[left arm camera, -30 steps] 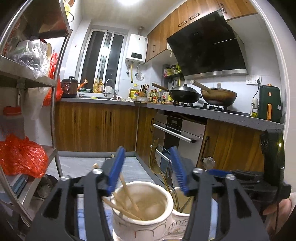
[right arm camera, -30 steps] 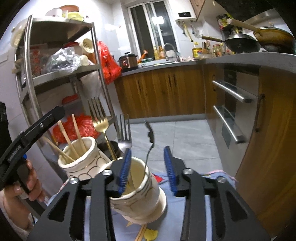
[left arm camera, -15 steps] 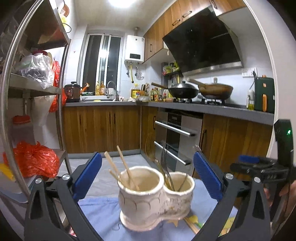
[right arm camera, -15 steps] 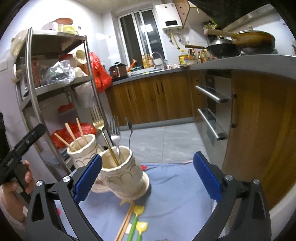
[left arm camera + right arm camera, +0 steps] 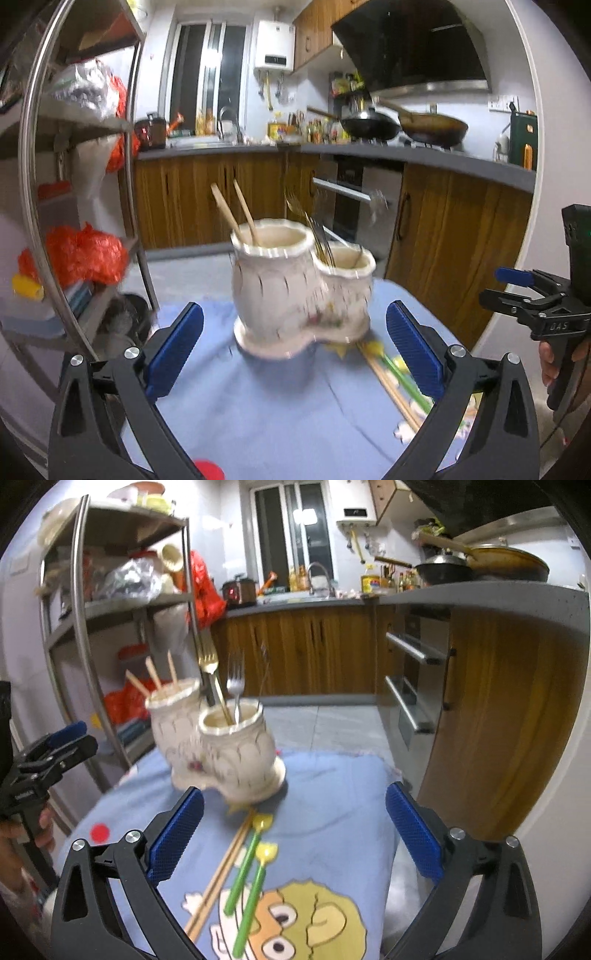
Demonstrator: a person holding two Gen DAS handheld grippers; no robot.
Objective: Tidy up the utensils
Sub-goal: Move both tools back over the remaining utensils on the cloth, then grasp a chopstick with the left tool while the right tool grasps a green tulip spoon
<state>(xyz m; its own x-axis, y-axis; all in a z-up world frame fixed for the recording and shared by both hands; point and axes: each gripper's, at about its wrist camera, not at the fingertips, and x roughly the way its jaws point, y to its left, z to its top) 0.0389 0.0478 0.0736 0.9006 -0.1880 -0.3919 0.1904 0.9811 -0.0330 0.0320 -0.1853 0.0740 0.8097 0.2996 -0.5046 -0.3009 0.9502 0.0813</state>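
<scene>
A cream double-cup ceramic utensil holder stands on a blue cloth-covered table. Its taller cup holds wooden chopsticks; the lower cup holds a gold fork and a silver fork. A pair of chopsticks and two green-handled yellow spoons lie on the cloth in front of it. My left gripper is open, empty, short of the holder. Wide open too, my right gripper hovers over the loose utensils with nothing between its pads.
A steel shelf rack with red bags stands left of the table. Wooden cabinets and an oven lie right and behind. The cloth's cartoon print is nearest me. A person's hand holds the right gripper.
Both grippers opened wide and backed away from the holder, which now stands farther off. The loose chopsticks and spoons have come into the right wrist view.
</scene>
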